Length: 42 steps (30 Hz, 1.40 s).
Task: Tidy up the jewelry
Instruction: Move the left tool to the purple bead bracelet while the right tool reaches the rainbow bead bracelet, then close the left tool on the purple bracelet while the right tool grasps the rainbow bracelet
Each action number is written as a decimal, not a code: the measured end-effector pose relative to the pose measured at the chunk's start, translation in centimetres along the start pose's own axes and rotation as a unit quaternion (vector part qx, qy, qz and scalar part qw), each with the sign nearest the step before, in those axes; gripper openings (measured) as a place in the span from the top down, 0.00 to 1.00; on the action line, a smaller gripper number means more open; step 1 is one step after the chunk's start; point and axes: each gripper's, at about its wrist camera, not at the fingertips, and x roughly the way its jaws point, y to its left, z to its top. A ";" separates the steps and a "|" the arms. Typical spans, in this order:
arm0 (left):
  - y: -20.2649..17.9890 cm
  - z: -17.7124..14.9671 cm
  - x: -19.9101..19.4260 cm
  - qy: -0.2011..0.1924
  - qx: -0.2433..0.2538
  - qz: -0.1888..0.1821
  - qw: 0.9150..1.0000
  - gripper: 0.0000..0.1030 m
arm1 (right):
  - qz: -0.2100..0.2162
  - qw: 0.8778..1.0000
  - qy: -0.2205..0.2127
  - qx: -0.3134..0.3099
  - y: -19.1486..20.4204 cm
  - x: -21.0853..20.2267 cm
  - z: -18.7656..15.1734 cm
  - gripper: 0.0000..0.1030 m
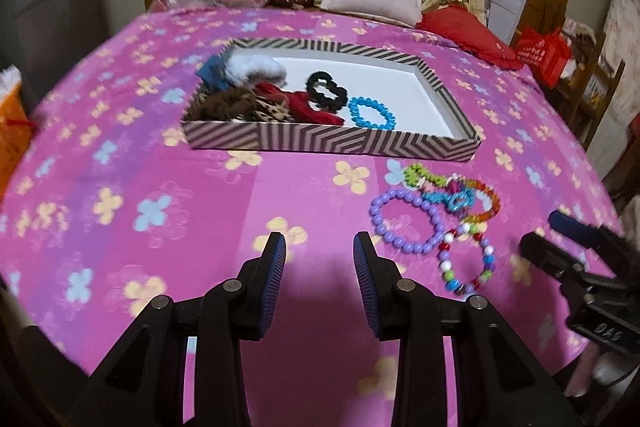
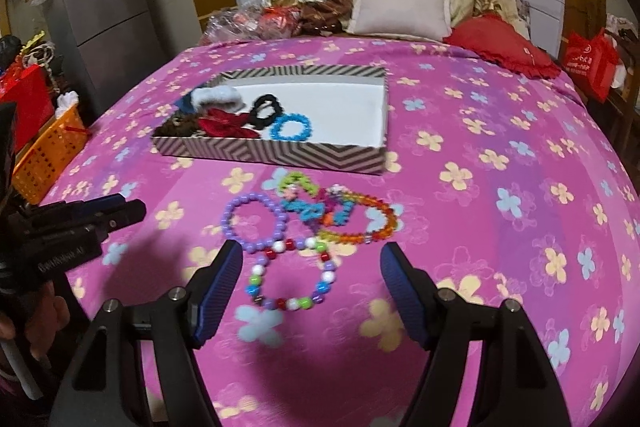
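Observation:
A striped box lies on the pink bed and holds scrunchies, a black band and a blue bead bracelet. In front of it lie loose bracelets: purple, multicolour, orange, green and turquoise. My left gripper is open and empty, left of the purple one. My right gripper is open, its fingers straddling the multicolour bracelet just above it.
Pillows and a red cushion lie at the bed's head. An orange basket and a fridge stand left of the bed. A red bag sits at the right.

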 end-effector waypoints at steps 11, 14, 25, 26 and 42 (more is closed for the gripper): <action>-2.0 2.0 3.9 0.032 0.024 -0.028 0.999 0.63 | -0.051 0.998 0.014 -0.018 -3.8 4.4 1.8 0.52; -2.4 2.3 5.1 0.043 0.031 -0.025 0.998 0.63 | -0.058 0.997 0.027 -0.034 -4.3 5.9 2.2 0.57; -3.1 2.5 8.2 0.088 0.047 -0.028 0.995 0.63 | -0.045 0.994 0.047 -0.085 -4.5 9.5 2.7 0.63; -3.2 2.5 8.3 0.087 0.047 -0.027 0.995 0.63 | -0.044 0.994 0.047 -0.086 -4.4 9.5 2.8 0.66; -3.2 3.6 6.8 0.048 0.070 -0.032 0.996 0.89 | -0.033 0.995 0.011 -0.097 -3.7 6.6 4.0 0.91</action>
